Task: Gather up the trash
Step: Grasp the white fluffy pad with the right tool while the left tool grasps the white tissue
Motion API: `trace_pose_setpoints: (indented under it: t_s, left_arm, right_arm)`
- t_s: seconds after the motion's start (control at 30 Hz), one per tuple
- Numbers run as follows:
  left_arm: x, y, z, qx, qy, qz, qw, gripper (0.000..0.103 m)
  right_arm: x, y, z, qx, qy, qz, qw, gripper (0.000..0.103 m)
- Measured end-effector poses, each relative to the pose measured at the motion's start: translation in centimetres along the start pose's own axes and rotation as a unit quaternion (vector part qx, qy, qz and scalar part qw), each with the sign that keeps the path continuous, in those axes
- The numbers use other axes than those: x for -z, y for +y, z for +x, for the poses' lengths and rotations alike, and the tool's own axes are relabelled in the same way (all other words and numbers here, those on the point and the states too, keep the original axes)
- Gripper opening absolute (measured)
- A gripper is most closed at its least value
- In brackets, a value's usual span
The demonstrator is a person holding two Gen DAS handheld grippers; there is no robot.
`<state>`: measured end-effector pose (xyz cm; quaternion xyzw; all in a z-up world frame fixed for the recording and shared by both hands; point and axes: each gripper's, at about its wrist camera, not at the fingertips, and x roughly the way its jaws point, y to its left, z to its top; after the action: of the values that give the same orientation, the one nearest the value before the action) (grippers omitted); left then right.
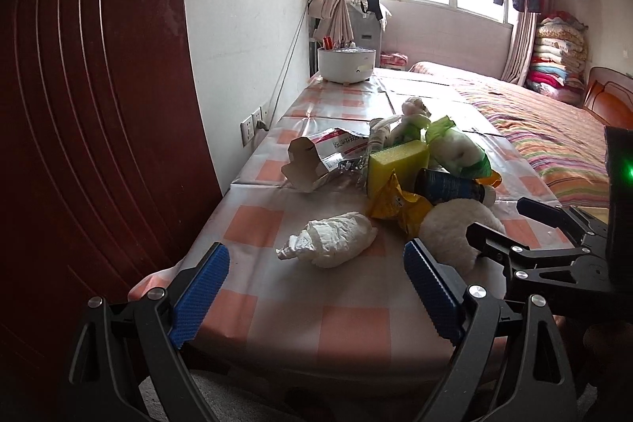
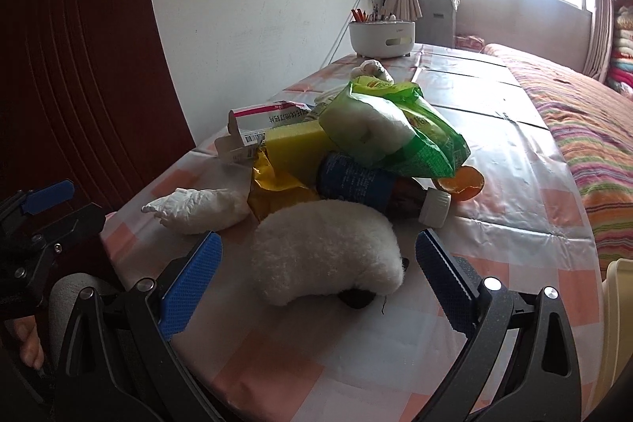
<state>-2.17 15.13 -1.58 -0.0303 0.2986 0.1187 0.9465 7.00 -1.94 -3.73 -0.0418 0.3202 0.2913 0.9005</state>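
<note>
A heap of trash sits on the table (image 1: 348, 323), which wears a pink and white checked cloth and runs along the white wall toward the window. The left hand-held gripper (image 1: 316, 293) hangs over the near edge of the table with its 2 blue-padded fingers spread wide apart, gripping nothing. Just beyond its gap lies a crumpled white tissue (image 1: 328, 239), apart from both pads. The right hand-held gripper (image 2: 318, 277) is also spread wide and grips nothing; a fluffy white pad (image 2: 326, 252) lies between its fingers at the near end of the heap, and I cannot tell whether either pad touches it.

Behind the fluffy pad a dark bottle with a white cap (image 2: 379, 188) lies on its side, cap pointing right. A yellow wrapper (image 2: 273, 188) is crumpled to its left, touching the tissue. A yellow sponge (image 2: 294, 143) rests on the heap behind that, with an opened pink and white carton (image 2: 253, 125) further left. A green plastic bag holding something white (image 2: 391, 129) tops the pile, and a bit of orange peel (image 2: 465, 184) shows on the right.

At the far end of the table stands a white round pot (image 1: 346, 64). A bed with a striped cover (image 1: 554, 137) lies along the right
</note>
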Motion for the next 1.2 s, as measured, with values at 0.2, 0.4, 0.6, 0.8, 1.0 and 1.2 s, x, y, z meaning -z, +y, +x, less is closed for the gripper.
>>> trace_pose_setpoints:
  t_s: [0.2,0.4,0.6,0.8,1.0,1.2]
  left_arm:
    - [0.0,0.3,0.4,0.001,0.004,-0.005,1.0,0.087]
    - [0.1,0.5,0.5,-0.001,0.006,-0.007,1.0,0.087]
    - [0.1,0.5,0.9,-0.001,0.009,-0.006,0.9999,0.087]
    - [0.2,0.5,1.2,-0.002,0.012,-0.006,0.9999,0.087]
    - [0.0,-0.3,1.4,-0.002,0.014,0.011,0.9998,0.087]
    - [-0.5,-1.1,2.1,0.007,0.015,0.04,0.9991,0.087]
  right_arm:
    - [-0.4,0.8,2.0,0.019,0.028,-0.028,0.999,0.097]
    - [-0.1,1.4,4.3,0.04,0.07,-0.054,0.995,0.097]
    - [0.2,1.3,5.3,0.035,0.099,-0.045,0.993,0.097]
    - [0.1,-0.3,5.1,0.017,0.098,-0.015,0.995,0.085]
    - [0.3,-1.4,4.0,0.018,0.08,0.004,0.997,0.076]
    - [0.3,-3.2,1.4,0.028,0.032,0.03,0.999,0.076]
